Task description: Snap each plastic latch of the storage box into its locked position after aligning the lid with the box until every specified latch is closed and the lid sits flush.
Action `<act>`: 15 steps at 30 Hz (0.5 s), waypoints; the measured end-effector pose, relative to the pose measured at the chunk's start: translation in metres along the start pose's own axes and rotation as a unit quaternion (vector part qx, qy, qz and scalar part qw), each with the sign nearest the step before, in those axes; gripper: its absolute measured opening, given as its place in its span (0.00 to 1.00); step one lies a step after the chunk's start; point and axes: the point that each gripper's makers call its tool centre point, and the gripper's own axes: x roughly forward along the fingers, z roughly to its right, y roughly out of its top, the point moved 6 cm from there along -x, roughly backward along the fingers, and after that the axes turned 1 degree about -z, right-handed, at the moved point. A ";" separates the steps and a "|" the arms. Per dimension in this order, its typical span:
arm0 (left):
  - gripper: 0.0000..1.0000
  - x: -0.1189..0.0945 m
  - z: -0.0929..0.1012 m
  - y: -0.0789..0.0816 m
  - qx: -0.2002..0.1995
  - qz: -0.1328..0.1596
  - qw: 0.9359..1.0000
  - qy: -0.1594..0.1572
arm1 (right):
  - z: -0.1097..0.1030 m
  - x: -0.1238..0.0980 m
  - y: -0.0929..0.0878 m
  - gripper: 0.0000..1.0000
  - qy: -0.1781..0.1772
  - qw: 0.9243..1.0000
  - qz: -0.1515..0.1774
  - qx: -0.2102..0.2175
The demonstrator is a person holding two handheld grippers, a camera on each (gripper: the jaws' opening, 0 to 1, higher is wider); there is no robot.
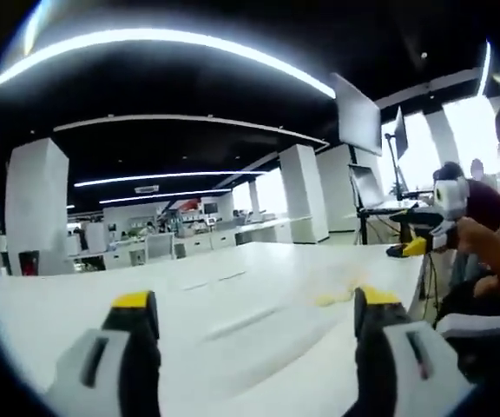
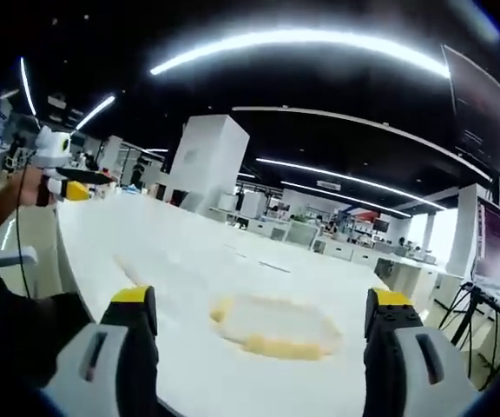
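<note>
Both the left hand-held gripper (image 1: 254,321) and right hand-held gripper (image 2: 263,321) gape wide, empty, above the blurred storage box (image 2: 274,326).

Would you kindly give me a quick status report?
Both grippers open, raised, holding nothing. Box blurred on the table, latches unreadable. Nothing in the way.

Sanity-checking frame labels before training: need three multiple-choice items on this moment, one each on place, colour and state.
1. Where does the blurred pale, yellow-rimmed oval object lie?
A. on the white table
B. clamped in a gripper
C. on the floor

2. What colour are the jaw tips of the right gripper?
A. red
B. yellow
C. blue

3. How do the jaws of the left gripper stand?
A. shut on a latch
B. shut on nothing
C. open, apart

Answers:
1. A, it rests on the tabletop ahead of the jaws.
2. B, both tips are yellow.
3. C, bare table shows between them.
</note>
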 end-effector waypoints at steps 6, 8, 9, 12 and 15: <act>0.93 0.011 0.013 0.002 -0.002 -0.003 1.000 -0.017 | 0.005 0.007 -0.013 1.00 0.007 1.000 -0.027 0.008; 0.93 0.014 0.017 0.003 0.000 -0.004 1.000 -0.020 | 0.007 0.009 -0.014 1.00 0.008 1.000 -0.026 0.015; 0.93 0.015 0.018 0.003 0.002 -0.005 1.000 -0.022 | 0.008 0.010 -0.014 1.00 0.010 0.999 -0.025 0.020; 0.93 0.021 0.021 0.003 0.006 -0.010 1.000 -0.029 | 0.012 0.013 -0.014 1.00 0.014 0.999 -0.025 0.024; 0.93 0.028 0.024 0.003 0.015 -0.020 0.999 -0.038 | 0.016 0.015 -0.013 1.00 0.018 0.999 -0.027 0.022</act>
